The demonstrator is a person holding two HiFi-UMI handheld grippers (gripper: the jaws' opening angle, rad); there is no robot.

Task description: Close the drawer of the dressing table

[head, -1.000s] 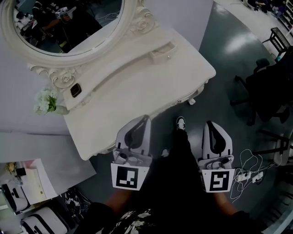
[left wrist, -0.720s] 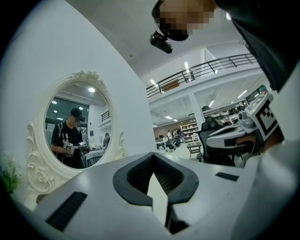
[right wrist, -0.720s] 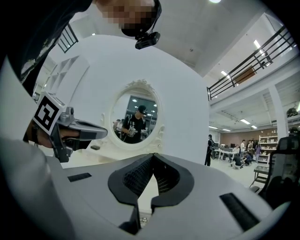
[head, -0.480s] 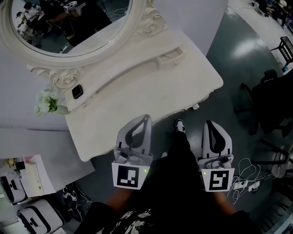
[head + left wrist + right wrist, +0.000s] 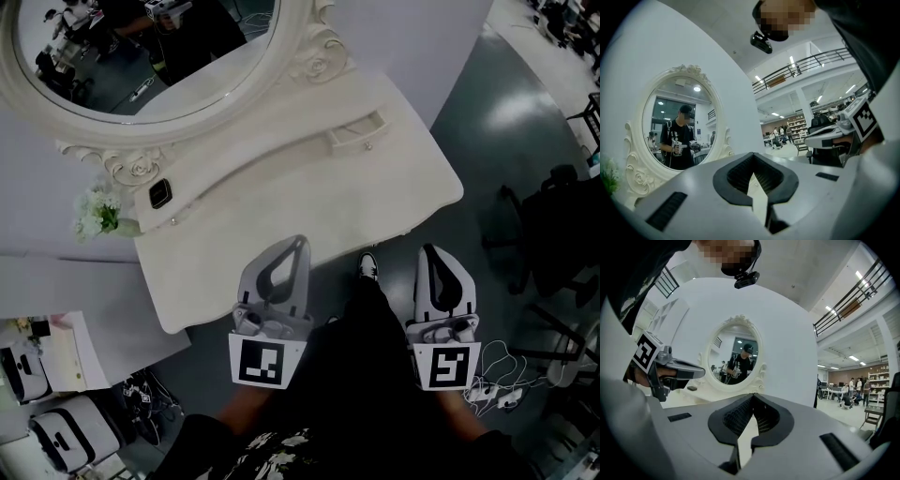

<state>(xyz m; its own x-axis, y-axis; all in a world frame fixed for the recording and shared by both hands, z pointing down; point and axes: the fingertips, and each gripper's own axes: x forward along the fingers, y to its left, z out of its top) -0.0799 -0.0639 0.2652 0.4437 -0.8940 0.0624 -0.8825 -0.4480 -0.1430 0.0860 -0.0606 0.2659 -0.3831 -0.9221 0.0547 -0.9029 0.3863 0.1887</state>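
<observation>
Approach step, by the look of it; drawer not yet touched. Holding nothing in left gripper (image 5: 296,246): jaws tip to tip, no gap, empty btwn. Same w/ right gripper (image 5: 432,251): jaws pressed together, nothing in them. Both pointing level toward table (image 5: 281,211), w/ left tip about at the front edge as seen from head view, right one out over floor, off that edge's right end.

Drawer (image 5: 356,134): small one in the raised back ledge, toward table's right end, below and right of mirror (image 5: 141,56). Sticking out a little from ledge face, knob toward front.

To do it well:
- Keep jaws shut; no need to grip anything.
- Reach w/ right gripper, prob. the nearer to that end.
- Set closed tip on drawer front beside knob, not on knob, to avoid slipping off.
- Push straight back, square to ledge, slowly; stop once front sits flush.
- Avoid pressing down or sideways: likely a light drawer, could skew or jam.
- Stay clear of mirror frame.

Hard to tell:
- How far out the drawer is: small and dim in head view.
- Not made out in either gripper view; only mirror and a strip of table top there, past own jaws.
- Table legs and front face mostly hidden under top.
- Small black item (image 5: 160,195) nr back left corner, by flowers (image 5: 97,212): can't ID.
</observation>
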